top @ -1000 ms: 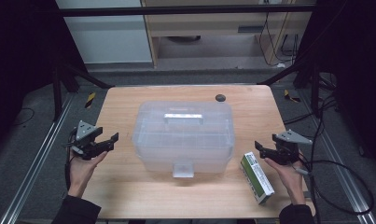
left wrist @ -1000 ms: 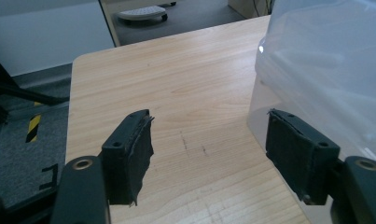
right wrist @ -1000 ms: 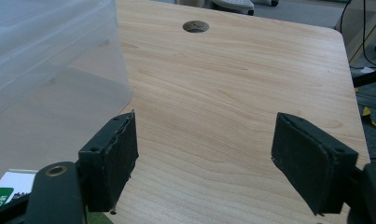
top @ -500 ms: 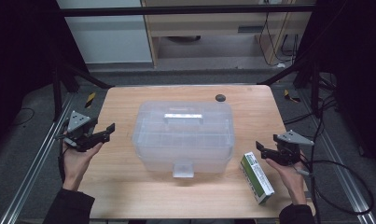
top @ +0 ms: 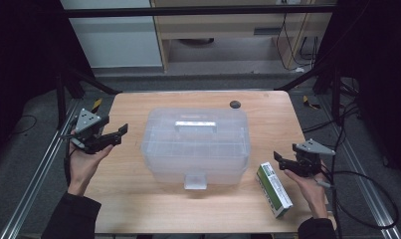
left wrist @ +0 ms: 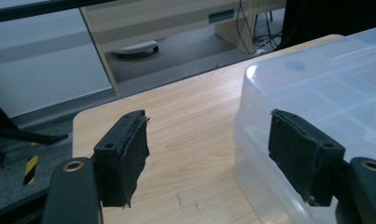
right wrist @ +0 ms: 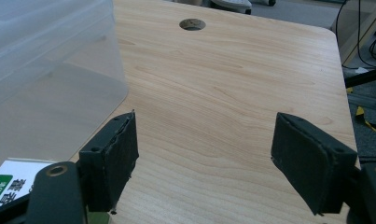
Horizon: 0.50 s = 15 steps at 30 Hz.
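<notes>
Jaws on my left gripper [top: 108,137] stand wide apart with nothing between them but bare wood; I have it raised at the worktop's [top: 133,199] left edge, near the clear plastic storage box [top: 195,149] but apart from it. In the left gripper view the gripper [left wrist: 206,154] looks along the worktop [left wrist: 190,121], and the box's [left wrist: 325,93] rounded corner sits behind the right-hand jaw; whether that jaw touches the box I cannot tell. The box stands in the middle of the worktop with its lid shut, a handle on top and a latch at the front. A small dark round hole [top: 234,104] lies in the wood beyond it. Right of the box, a green and white carton [top: 273,188] lies flat near the front edge. My right gripper [top: 287,162] is just beside the carton's far end, its jaws likewise spread wide and holding nothing. In the right gripper view the gripper [right wrist: 202,158] frames bare wood, the carton's corner [right wrist: 8,184] shows behind the left-hand jaw, and the hole [right wrist: 192,24] lies ahead.
</notes>
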Tool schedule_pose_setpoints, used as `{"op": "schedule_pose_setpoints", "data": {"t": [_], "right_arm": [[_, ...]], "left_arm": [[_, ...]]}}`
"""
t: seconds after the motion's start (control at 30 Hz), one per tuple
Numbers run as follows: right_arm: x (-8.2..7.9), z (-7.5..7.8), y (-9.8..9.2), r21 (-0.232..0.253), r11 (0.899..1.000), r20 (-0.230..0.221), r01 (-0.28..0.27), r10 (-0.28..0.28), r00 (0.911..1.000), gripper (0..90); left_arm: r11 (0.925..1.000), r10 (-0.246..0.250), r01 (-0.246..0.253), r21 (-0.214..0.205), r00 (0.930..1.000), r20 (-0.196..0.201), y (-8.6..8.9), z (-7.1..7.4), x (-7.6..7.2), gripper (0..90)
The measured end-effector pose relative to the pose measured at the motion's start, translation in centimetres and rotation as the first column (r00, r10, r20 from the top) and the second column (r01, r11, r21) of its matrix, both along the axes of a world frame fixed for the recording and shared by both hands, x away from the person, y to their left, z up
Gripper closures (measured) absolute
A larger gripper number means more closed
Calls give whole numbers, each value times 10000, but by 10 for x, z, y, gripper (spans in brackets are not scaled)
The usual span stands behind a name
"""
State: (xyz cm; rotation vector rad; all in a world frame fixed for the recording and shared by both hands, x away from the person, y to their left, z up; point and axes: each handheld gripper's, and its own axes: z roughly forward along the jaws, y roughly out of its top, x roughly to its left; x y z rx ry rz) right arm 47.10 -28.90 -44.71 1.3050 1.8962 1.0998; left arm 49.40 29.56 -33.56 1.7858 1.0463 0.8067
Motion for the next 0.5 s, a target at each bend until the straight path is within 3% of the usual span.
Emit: {"op": "schedule_pose_setpoints", "data": {"t": [0.27, 0.33, 0.43, 0.5], "right_arm": [[-1, 1, -2, 116, 9999, 27, 36, -37, 10000, 231], [-1, 1, -2, 104, 9999, 35, 30, -31, 10000, 234], [-1, 1, -2, 105, 9999, 63, 9, -10, 10000, 236], [-1, 1, -2, 136, 9999, 32, -4, 4, 10000, 238]], "left_arm": [[9973, -528, 523, 516, 9986, 90, -11, 12, 3, 276], [9946, -814, 794, 668, 9963, 270, -12, 14, 5, 276], [9916, -1045, 1026, 793, 9943, 192, -14, 17, 4, 277], [9863, -1243, 1226, 1104, 9922, 85, -18, 22, 5, 276]]}}
